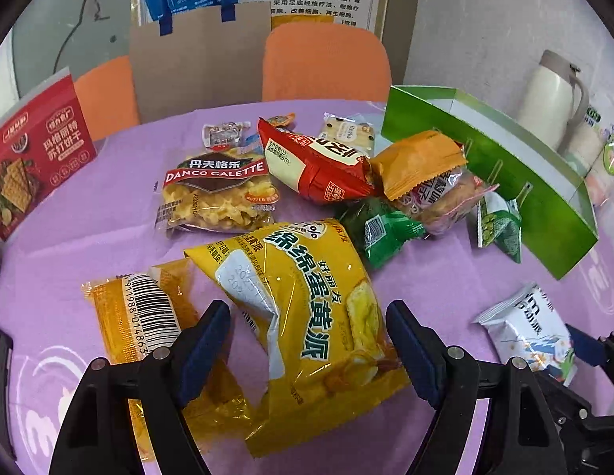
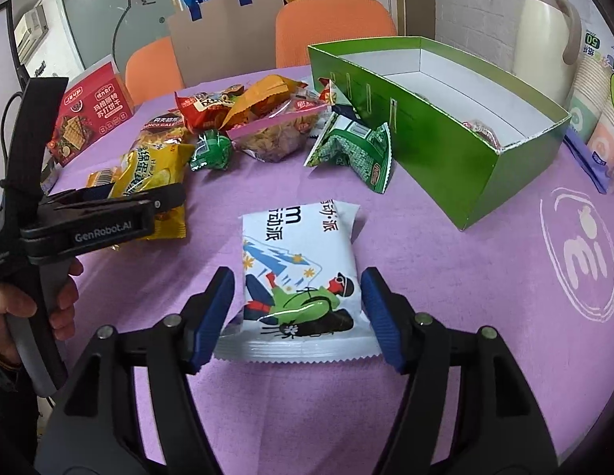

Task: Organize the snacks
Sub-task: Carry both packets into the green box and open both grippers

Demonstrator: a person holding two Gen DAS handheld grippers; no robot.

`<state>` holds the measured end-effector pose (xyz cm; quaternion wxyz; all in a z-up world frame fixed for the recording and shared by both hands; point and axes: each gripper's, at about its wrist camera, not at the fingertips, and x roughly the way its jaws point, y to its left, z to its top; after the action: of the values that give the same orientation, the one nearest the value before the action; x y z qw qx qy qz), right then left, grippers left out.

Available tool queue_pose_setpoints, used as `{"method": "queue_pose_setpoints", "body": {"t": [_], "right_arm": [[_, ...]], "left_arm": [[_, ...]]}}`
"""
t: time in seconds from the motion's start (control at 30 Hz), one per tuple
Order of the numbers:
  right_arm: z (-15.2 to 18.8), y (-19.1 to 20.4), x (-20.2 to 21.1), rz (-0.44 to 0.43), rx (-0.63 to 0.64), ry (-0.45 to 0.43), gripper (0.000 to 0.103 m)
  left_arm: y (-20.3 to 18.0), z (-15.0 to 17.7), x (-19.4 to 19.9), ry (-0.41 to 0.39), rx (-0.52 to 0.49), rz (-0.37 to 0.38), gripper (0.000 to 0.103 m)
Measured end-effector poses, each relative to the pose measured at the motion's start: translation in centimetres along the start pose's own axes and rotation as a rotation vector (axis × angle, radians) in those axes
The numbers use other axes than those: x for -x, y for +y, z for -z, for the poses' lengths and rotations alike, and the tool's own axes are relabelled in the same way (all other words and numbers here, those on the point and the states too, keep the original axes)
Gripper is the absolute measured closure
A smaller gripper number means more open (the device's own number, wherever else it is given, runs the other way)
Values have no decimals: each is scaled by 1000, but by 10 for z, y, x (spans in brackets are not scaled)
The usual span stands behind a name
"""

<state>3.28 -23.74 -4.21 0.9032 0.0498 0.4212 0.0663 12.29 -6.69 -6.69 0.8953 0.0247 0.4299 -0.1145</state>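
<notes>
- Straddling a large yellow egg-yolk pie packet (image 1: 307, 308), the left gripper (image 1: 307, 340) has its jaws spread wide, one to each side of the packet, gripping nothing.
- The right gripper (image 2: 295, 316) is likewise released, its blue pads (image 2: 212, 312) flanking a white snack packet (image 2: 299, 277) that lies flat on the purple tablecloth (image 2: 465, 297).
- Remaining snacks sit heaped mid-table, beside the green box (image 2: 445, 146).
- One small wrapped item (image 2: 481, 128) lies inside that box.
- A hand (image 2: 25, 297) holds the left tool's grip.
</notes>
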Motion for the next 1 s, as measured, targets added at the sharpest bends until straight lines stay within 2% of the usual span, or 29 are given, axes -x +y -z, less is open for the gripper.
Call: {"method": "queue_pose_setpoints", "body": {"t": [0.07, 0.1, 0.13, 0.17, 0.23, 0.33, 0.43, 0.53, 0.67, 0.83, 1.0], "right_arm": [[2, -1, -5, 4, -8, 9, 36], [3, -2, -7, 5, -14, 13, 36], [4, -2, -5, 5, -11, 1, 37], [5, -2, -5, 1, -10, 1, 42], [5, -1, -4, -1, -9, -2, 44], [5, -2, 0, -22, -18, -7, 45], [1, -3, 14, -51, -25, -40, 46], [-12, -4, 40, -54, -19, -118, 46], [-29, -21, 73, -13, -26, -222, 46], [-55, -62, 75, 56, -87, -264, 46], [-81, -101, 44, 117, -140, -232, 46]], "left_arm": [[-2, 2, 0, -3, -34, -6, 25], [-1, 3, 1, -3, -48, -12, 41], [0, 3, 3, -3, -52, -11, 47], [3, 4, 5, 3, -46, -3, 48], [9, 5, 10, 10, -23, 20, 52], [12, 8, 29, -19, -1, 83, 53], [6, 7, 56, -64, -26, 125, 53], [-2, -6, 80, -107, -39, 194, 53], [-21, -30, 100, -151, -74, 269, 53], [-60, -69, 92, -146, -105, 366, 53], [-104, -112, 64, -112, -93, 447, 53]]}}
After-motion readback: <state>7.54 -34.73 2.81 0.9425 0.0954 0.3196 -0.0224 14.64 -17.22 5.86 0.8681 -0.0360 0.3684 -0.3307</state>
